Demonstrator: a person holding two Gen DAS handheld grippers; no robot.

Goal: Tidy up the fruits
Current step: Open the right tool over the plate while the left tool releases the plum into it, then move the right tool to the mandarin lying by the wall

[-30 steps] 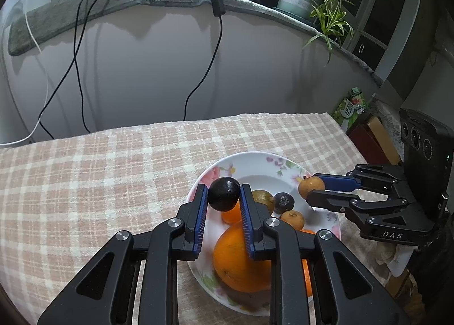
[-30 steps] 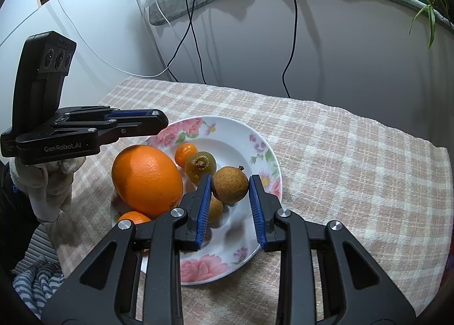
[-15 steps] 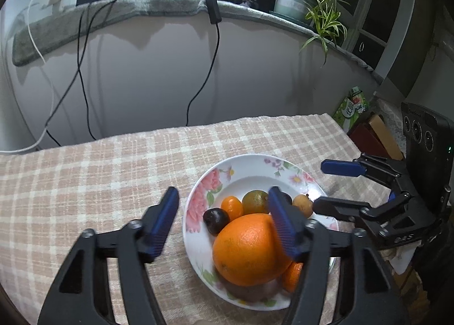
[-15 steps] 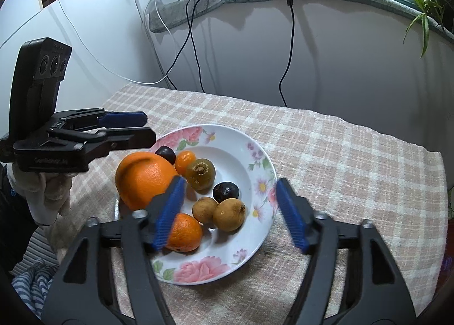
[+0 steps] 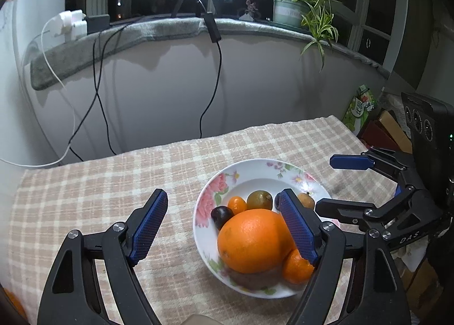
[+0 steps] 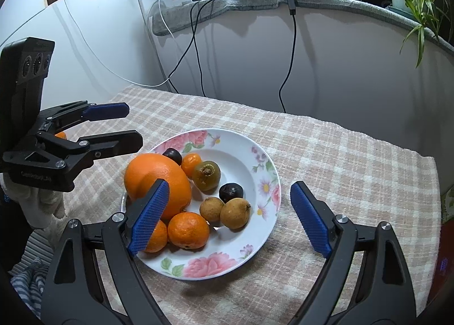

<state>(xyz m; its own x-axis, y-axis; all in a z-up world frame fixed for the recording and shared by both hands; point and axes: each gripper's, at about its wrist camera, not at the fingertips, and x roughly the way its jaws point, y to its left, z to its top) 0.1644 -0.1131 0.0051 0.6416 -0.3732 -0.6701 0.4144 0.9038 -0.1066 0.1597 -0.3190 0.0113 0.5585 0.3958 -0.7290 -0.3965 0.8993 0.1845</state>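
Black-framed, blue-padded left gripper (image 5: 222, 220) I've got gaping wide with nothing in it, above the plate's left edge. Flowered white china plate (image 6: 264, 160) on the checked cloth (image 6: 340, 154) holds the big orange (image 6: 154, 177) and every small fruit. Right gripper (image 6: 229, 211) hovers equally wide, empty.

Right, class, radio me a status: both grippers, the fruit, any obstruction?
Left gripper open, empty. Right gripper open, empty. Big orange and the small fruits all in floral plate. Nothing in the way.

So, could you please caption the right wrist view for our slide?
Open right gripper above a floral plate of fruit, left gripper open alongside.
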